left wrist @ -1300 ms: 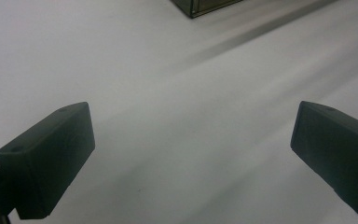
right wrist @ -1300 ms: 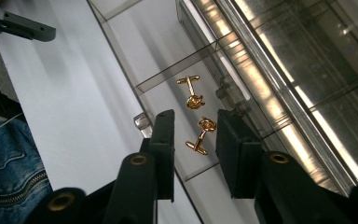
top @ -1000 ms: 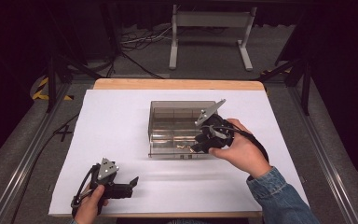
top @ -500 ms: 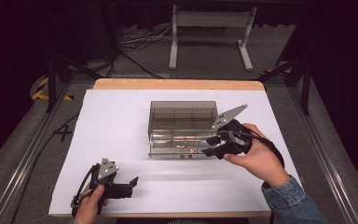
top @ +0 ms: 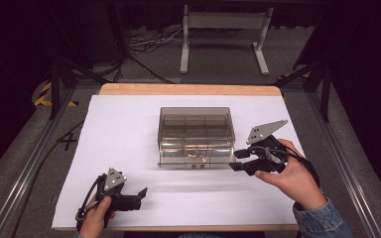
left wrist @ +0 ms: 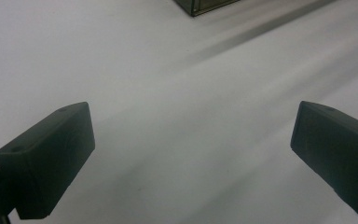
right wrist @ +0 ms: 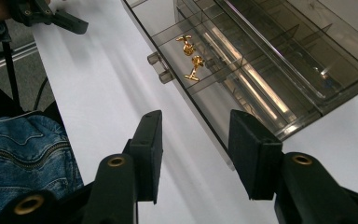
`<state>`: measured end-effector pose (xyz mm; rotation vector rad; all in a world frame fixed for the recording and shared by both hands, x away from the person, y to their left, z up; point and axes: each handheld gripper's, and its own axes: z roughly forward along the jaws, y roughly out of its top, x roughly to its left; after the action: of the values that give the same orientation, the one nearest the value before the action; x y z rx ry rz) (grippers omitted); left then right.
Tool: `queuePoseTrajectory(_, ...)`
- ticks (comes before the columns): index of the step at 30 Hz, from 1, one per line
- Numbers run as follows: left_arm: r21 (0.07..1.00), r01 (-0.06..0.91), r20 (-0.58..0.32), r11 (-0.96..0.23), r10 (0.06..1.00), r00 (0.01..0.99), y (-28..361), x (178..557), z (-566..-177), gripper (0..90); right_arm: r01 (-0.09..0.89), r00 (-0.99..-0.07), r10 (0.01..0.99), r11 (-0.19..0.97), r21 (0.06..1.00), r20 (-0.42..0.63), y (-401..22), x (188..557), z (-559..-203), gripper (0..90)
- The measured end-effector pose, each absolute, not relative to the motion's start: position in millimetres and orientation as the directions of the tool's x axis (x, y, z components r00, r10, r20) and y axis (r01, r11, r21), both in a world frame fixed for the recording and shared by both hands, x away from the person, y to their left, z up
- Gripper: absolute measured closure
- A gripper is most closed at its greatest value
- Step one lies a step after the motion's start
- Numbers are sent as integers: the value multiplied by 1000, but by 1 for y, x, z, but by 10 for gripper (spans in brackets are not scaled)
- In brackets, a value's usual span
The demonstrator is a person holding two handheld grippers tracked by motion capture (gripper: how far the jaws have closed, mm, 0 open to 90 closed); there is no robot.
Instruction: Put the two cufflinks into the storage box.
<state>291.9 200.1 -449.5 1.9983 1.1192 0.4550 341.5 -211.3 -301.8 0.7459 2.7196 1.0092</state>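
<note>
Left hand-held gripper: rests low at the near left of the tabletop, jaws spread wide with nothing between them, well apart from the work.
Right hand-held gripper: just beside the box's near right corner; jaws about half apart and just been opening, nothing between them.
Drawer: bottom drawer of the clear box, pulled a little way out toward the person; its small knobs show at the front.
Gold pieces: two small ones, perhaps cufflinks, lying in one compartment of that drawer.
Clear organiser box: stands mid-tabletop, farther drawers shut.
Step in hand: likely just after placing the pieces, with the right hand drawing clear.
Next move: probably a level push on the drawer front to close it, square so it does not jam.
</note>
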Motion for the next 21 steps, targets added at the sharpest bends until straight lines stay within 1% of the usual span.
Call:
queuePoseTrajectory(6,775,554,-64,-303,835,547,200,292,-449,4,405,-855,518,631,661,30,-225,335,-312,549)
queuePoseTrajectory(13,775,553,-62,-306,834,548,199,292,-450,4,391,-846,532,570,723,39,-241,321,-335,549)
queuePoseTrajectory(15,775,553,-62,-305,834,548,199,292,-449,4,387,-850,526,575,720,36,-244,320,-341,528)
queuePoseTrajectory(17,775,554,-62,-305,835,547,199,292,-449,4,379,-849,528,580,721,21,-247,319,-343,526)
queuePoseTrajectory(18,775,553,-61,-306,835,547,200,292,-449,4,367,-851,525,560,743,25,-250,317,-346,515)
queuePoseTrajectory(21,776,552,-62,-306,834,549,199,292,-449,4,360,-850,527,560,746,14,-252,316,-350,515)
